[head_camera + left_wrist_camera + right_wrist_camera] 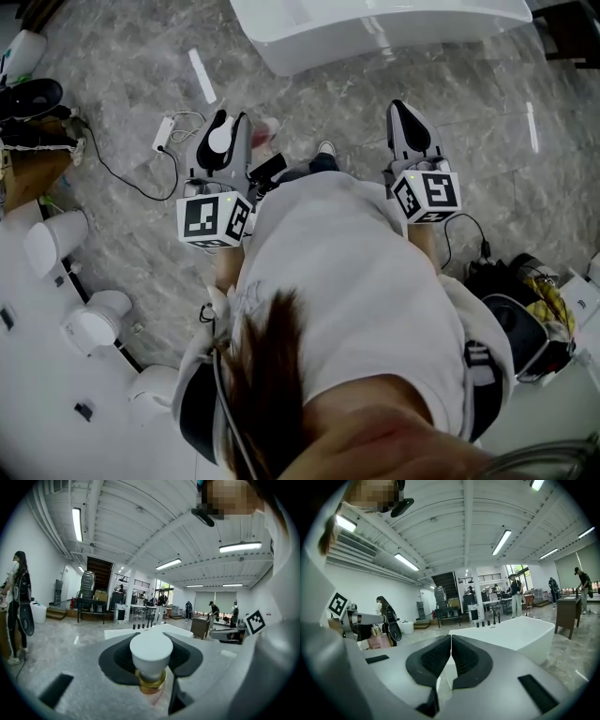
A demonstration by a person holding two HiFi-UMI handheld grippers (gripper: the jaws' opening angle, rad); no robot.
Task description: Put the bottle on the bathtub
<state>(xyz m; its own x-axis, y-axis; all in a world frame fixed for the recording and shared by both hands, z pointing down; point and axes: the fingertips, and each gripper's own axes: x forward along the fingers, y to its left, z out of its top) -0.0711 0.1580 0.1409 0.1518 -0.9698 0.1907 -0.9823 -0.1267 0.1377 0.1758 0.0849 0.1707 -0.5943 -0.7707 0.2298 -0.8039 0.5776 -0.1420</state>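
Clamped by the neck in the left gripper [223, 127], 2 jaws tight for carrying: the bottle [151, 660]. Pinched closed on nothing, spare: the right gripper [410, 112]. Not yet on the bathtub [375, 33], close ahead.

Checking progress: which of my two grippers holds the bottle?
The left gripper: a white-capped bottle with a gold collar sits between its jaws, while the right gripper is shut on nothing.

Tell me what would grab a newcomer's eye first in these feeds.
The white-capped bottle with a gold collar, clamped in the left gripper, fills the left gripper view. Next comes the big white bathtub on the grey marble floor ahead of the person, and the right gripper, shut and empty.
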